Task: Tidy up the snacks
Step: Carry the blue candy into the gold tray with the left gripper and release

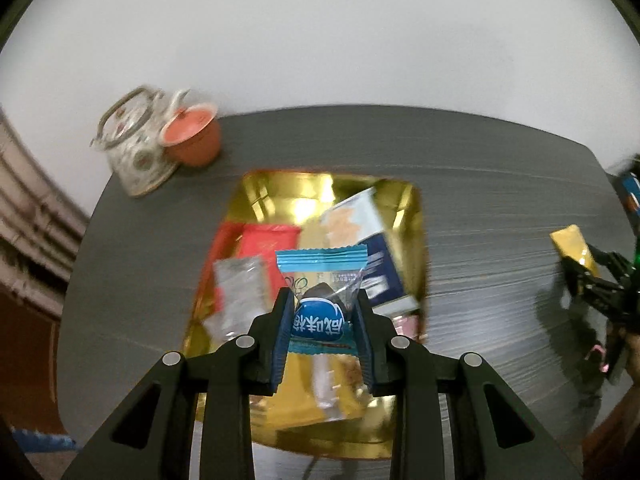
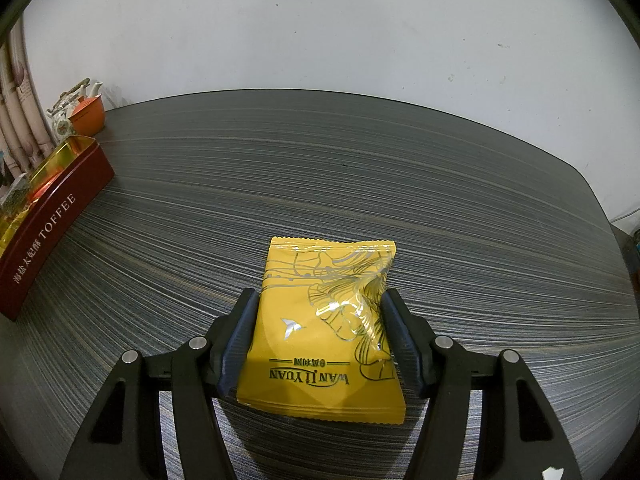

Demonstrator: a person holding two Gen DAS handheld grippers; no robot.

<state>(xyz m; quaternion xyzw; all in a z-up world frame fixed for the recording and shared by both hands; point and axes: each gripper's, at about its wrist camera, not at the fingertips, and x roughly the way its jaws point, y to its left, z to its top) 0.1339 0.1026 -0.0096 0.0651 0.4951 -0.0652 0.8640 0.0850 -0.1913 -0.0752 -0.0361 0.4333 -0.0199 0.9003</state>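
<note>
Two grips: left hand-held gripper (image 1: 322,320) clamps blue candy (image 1: 320,304) (over tin (image 1: 416,216)); right hand-held gripper (image 2: 318,332) clamps yellow packet (image 2: 320,320).

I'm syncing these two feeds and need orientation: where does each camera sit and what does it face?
Left wrist: behind the left gripper, looking down at its blue candy packet over the gold tray.
Right wrist: behind the right gripper, facing its yellow snack packet.
Shared: the teapot, orange cup, grey table.

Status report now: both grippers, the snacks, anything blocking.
Left gripper shut on blue-wrapped candy above gold-lined toffee tin. Right gripper shut on yellow snack packet. Nothing blocking.
</note>
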